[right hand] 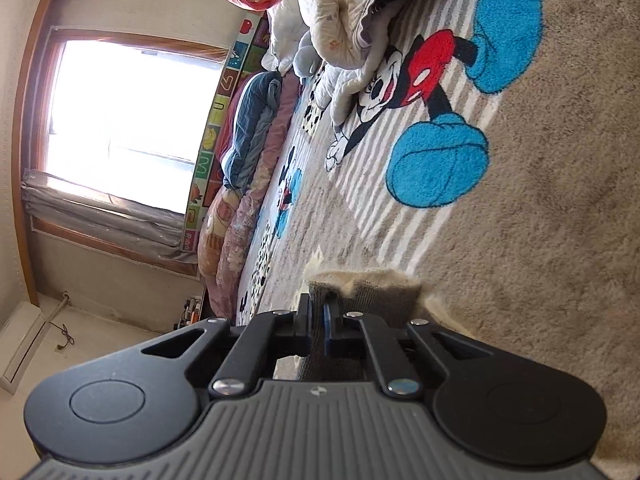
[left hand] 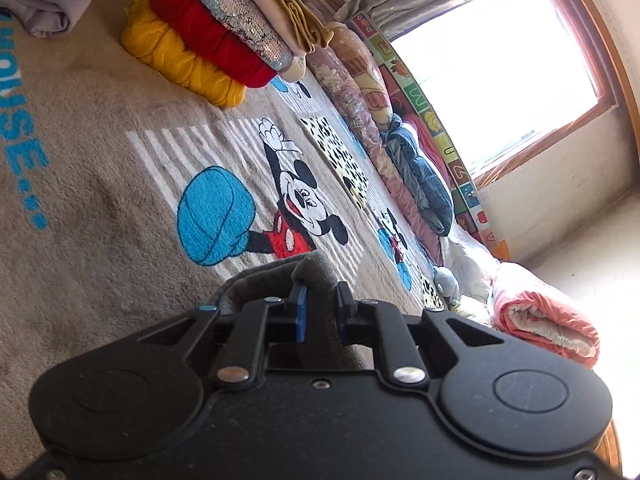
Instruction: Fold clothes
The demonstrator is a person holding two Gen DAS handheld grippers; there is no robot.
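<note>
Left claw [left hand: 320,308]: closed down on a bunched edge of the grey garment [left hand: 280,276], with thick cloth filling the narrow gap between the blue pads. Right claw [right hand: 318,322]: nearly shut, pinching a thinner edge of the same grey knit, whose cream fleecy lining [right hand: 360,280] shows at the rim. In both wrist views the garment sits at 12 o'clock directly ahead of the fingers, raised clear of the rug [left hand: 100,160].

Step in hand, judged: a two-point hold on one garment, consistent either with spreading it for a fold or with carrying a folded edge across. The views do not show the rest of the cloth, so the stage cannot be settled. Any move to come calls for equal tension between both claws and a bare patch of rug.

Surface: a beige pile rug with a cartoon mouse motif [left hand: 296,204] and blue lettering. A stack of folded clothes [left hand: 208,40] (yellow, red, sequinned, tan) lies at 11 o'clock in the left view. Rolled bedding [left hand: 540,320] and quilts line the wall under a bright window [left hand: 500,80].
</note>
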